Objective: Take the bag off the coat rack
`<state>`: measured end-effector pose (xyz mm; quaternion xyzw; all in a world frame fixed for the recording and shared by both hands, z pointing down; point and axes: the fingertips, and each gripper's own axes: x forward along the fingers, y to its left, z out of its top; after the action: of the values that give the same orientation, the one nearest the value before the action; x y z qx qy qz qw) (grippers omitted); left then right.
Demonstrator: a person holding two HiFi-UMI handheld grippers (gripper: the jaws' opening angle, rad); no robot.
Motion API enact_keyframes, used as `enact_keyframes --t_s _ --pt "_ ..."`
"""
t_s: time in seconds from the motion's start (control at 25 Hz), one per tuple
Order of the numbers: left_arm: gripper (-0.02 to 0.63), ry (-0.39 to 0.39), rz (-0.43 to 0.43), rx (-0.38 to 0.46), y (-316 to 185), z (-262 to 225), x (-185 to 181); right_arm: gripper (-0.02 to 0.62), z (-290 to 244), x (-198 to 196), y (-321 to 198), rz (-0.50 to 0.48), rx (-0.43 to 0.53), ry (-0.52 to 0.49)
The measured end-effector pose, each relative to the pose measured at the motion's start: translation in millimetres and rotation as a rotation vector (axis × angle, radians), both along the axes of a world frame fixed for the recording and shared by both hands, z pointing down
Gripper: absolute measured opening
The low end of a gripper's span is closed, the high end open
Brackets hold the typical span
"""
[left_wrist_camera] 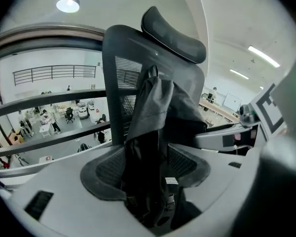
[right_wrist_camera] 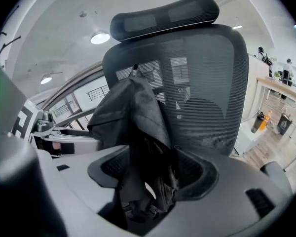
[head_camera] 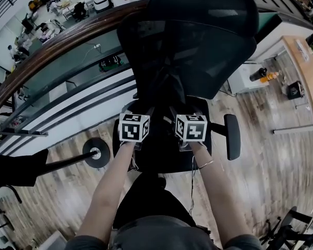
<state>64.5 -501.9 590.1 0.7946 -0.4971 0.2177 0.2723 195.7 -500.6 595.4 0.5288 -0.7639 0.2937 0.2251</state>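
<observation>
**A:** Where is the black fabric bag (right_wrist_camera: pixel 138 127) at this moment?

**B:** It stands upright in front of the backrest of a black mesh office chair (right_wrist_camera: pixel 202 73). In the right gripper view it fills the centre of the frame. Its top reaches the middle of the backrest and its lower end goes down between the jaws. In the head view it is black on black, so I cannot separate it from the chair.

**A:** What holds its top?

**B:** I cannot tell. I see only a small loop at the top, close to the mesh.

**A:** And the left gripper (left_wrist_camera: pixel 145 171)?

**B:** Its jaws stand wide apart, released. The bag's lower part hangs between them, but the pads (left_wrist_camera: pixel 101 169) do not press on it.

**A:** The right gripper (right_wrist_camera: pixel 153 174) also?

**B:** Yes, the same. Its jaws are spread, with the dark fabric in the gap between them and no grasp on it.

**A:** How do the two stand to each other?

**B:** In the head view their marker cubes, left (head_camera: pixel 134 127) and right (head_camera: pixel 191 127), are side by side in the middle of the frame, above the chair's seat. The person's forearms come up to them from the lower edge.

**A:** Is there something else near?

**B:** In the left part of the head view a black pole on a round base (head_camera: pixel 96 152) stands on the wooden plank floor (head_camera: pixel 261 139), apart from the chair.
</observation>
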Motion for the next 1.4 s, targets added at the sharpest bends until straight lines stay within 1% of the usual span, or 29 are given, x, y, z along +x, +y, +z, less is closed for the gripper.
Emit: enact_keyframes --t_s 0.24,0.36,0.44,0.56,0.88,1.0,1.2,1.4 --pt "0.256 -0.007 -0.073 0.047 28 -20 -10 0.238 -21 9 27 0.034 0.063 0.003" --pt "0.236 0.012 -0.096 0.068 42 -29 -11 0.225 -30 11 41 0.040 0.093 0.017" --pt "0.218 0.014 -0.098 0.075 51 -34 -12 0.209 -38 11 51 0.052 0.109 0.008" --pt "0.185 0.009 -0.103 0.097 65 -44 -11 0.161 -52 13 68 0.062 0.142 -0.009" --pt "0.104 0.025 -0.114 0.149 108 -70 -12 0.108 -86 16 114 0.056 0.206 -0.018" --pt "0.080 0.023 -0.108 0.172 121 -78 -9 0.077 -93 21 130 0.066 0.219 -0.022" --pt "0.048 0.030 -0.105 0.210 141 -92 -9 0.038 -99 25 151 0.084 0.232 -0.027" --pt "0.035 0.033 -0.096 0.223 163 -98 -5 0.005 -107 33 173 0.104 0.240 -0.034"
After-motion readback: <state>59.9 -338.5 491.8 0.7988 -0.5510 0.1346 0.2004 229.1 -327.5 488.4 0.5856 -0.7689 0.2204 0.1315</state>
